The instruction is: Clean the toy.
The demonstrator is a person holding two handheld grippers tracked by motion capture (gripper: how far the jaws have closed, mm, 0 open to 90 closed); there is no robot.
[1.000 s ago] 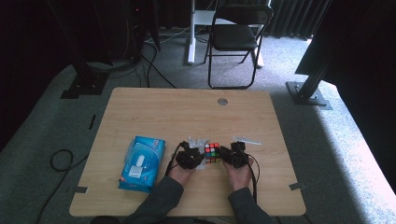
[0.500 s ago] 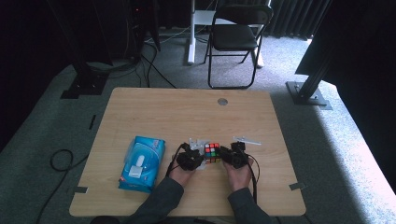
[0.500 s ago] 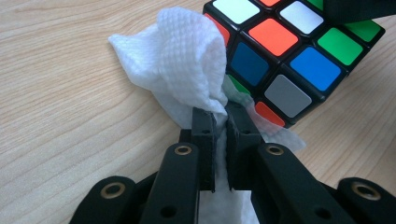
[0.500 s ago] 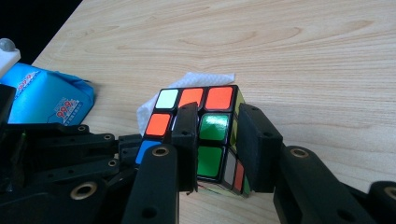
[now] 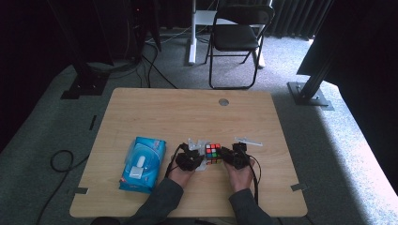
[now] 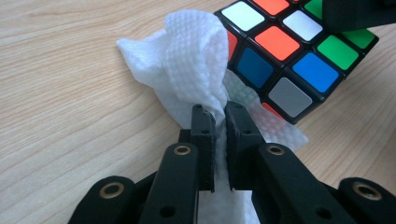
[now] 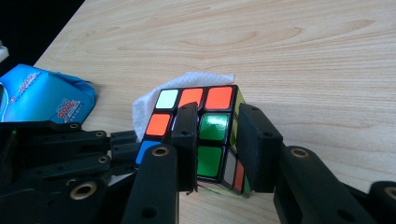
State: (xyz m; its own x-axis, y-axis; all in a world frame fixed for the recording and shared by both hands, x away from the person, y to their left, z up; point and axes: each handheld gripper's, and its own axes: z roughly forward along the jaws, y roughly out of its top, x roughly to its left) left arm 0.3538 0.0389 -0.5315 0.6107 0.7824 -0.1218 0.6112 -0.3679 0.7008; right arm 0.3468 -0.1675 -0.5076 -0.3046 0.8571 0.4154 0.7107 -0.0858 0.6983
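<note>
white wipe (image 6: 196,70) is pinched in the left tool (image 6: 219,114), touching the cube (image 7: 201,135) that the right tool (image 7: 219,140) clamps.

On the worktop (image 5: 141,112) the puzzle cube (image 5: 213,153) sits near the front edge, with the wipe (image 5: 199,146) touching its left side. The wipes pack (image 5: 142,164) lies further left, the chair (image 5: 237,40) beyond the far edge.
</note>
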